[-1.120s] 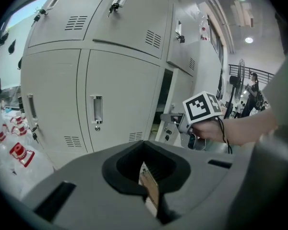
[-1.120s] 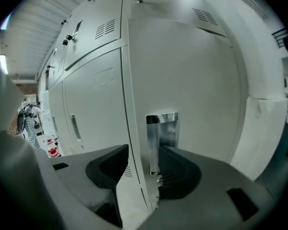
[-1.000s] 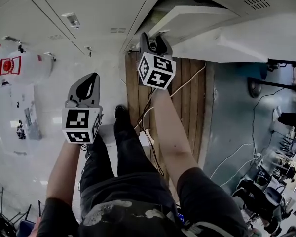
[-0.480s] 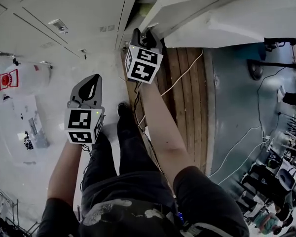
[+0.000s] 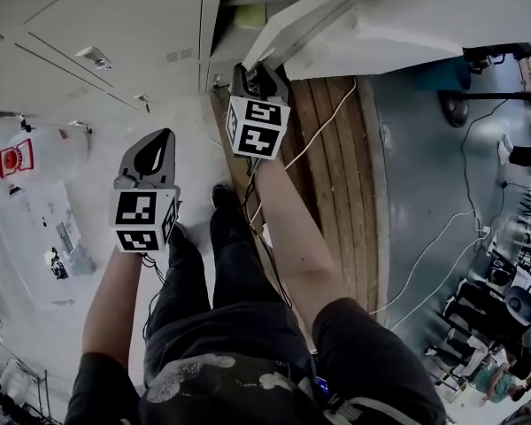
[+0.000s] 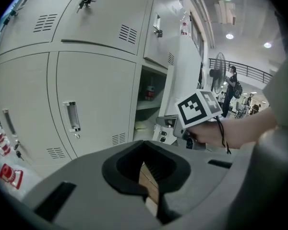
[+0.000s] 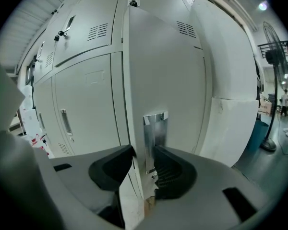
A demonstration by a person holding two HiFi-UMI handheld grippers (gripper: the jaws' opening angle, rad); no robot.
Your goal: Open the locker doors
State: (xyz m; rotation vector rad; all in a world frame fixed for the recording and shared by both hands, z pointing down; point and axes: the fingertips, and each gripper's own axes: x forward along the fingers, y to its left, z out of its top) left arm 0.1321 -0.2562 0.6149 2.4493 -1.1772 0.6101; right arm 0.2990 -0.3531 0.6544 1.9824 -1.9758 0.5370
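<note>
The grey locker door (image 5: 311,18) stands partly open, and its edge (image 7: 133,85) with a metal handle plate (image 7: 155,135) runs between the jaws of my right gripper (image 7: 144,153). The pads press on that edge. From the head view, the right gripper (image 5: 257,71) is at the door's lower corner; the left gripper view shows it (image 6: 167,124) at the open locker (image 6: 146,97). My left gripper (image 5: 162,137) hangs lower and to the left, away from the lockers, shut with nothing in it (image 6: 145,145).
Closed locker doors (image 5: 115,16) with recessed handles (image 6: 71,116) fill the wall to the left. A wooden pallet (image 5: 336,149) with a white cable (image 5: 323,131) lies under the open door. Bottles sit on the open locker's shelf. People and a fan stand far off at the right.
The right gripper's jaws have closed on the door edge and drawn it leftward; the door has swung further open. The left gripper has held its place.
</note>
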